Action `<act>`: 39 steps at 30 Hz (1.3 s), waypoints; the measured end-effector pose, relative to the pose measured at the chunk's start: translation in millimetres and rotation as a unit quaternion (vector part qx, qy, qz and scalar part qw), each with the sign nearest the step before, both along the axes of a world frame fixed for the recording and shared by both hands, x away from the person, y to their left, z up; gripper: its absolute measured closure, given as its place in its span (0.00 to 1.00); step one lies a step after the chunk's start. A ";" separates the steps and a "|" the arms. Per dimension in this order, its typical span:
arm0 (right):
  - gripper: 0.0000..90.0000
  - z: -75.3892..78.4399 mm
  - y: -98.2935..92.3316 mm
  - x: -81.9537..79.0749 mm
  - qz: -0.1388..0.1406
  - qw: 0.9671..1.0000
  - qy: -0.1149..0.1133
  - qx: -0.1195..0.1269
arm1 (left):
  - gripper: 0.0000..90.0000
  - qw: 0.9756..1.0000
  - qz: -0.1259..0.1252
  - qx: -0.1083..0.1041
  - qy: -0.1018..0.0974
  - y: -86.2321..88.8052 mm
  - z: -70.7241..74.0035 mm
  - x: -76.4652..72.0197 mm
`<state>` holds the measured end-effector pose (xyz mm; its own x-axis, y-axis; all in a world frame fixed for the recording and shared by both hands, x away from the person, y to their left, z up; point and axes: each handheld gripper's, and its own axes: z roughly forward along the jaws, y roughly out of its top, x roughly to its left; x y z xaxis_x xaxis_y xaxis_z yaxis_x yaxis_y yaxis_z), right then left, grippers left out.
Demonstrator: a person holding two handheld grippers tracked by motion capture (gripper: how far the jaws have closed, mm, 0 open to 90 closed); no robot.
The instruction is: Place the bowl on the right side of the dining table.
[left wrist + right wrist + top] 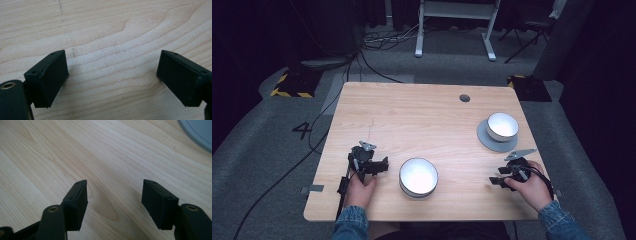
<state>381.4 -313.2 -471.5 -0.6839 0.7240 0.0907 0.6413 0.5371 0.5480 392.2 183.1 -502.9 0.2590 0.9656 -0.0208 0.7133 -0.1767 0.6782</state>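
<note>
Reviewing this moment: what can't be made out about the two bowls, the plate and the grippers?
- Larger bowl, high view: glare whitens the inside; contents unreadable.
- Smaller bowl on the grey plate, high view: same glare.
- Grey plate, right gripper view: cut by the corner.
- Left gripper and right gripper: jaws apart over bare wood; height above the table unclear.

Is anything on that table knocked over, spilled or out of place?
Nothing stands out. Both bowls sit upright: one on the bare table near the front, the other on a grey plate at the right. No spill shows. Both grippers, left and right, are open and hold nothing.
</note>
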 end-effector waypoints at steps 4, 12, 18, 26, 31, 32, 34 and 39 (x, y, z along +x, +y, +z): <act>0.42 -5.5 -1.2 -2.2 0.005 1.000 -0.013 -0.011 | 0.11 1.000 0.000 -0.001 0.000 -0.1 -0.1 0.0; 0.39 -10.4 -0.5 -13.9 -0.003 0.999 -0.041 -0.016 | 0.11 1.000 0.000 -0.001 0.000 -0.1 -0.1 0.0; 0.34 -17.3 0.2 -24.6 -0.017 0.997 -0.072 0.000 | 0.11 1.000 0.000 0.000 0.000 -0.1 0.0 0.0; 0.30 -25.8 -4.9 -30.6 -0.022 0.994 -0.107 0.030 | 0.11 1.000 0.000 -0.001 0.000 -0.1 -0.1 0.0; 0.28 -30.3 -6.1 -34.2 -0.028 0.991 -0.126 0.044 | 0.11 1.000 0.000 -0.002 0.001 -0.2 -0.1 -0.1; 0.28 -31.0 -6.6 -35.1 -0.029 0.990 -0.128 0.047 | 0.11 1.000 0.000 -0.002 0.001 -0.2 -0.1 -0.1; 0.28 -31.6 -6.2 -36.3 -0.033 0.990 -0.129 0.052 | 0.11 1.000 0.000 0.001 0.000 0.0 0.0 -0.1; 0.27 -31.8 -7.3 -36.2 -0.027 0.990 -0.131 0.049 | 0.11 1.000 0.000 0.000 0.001 0.0 0.1 -0.1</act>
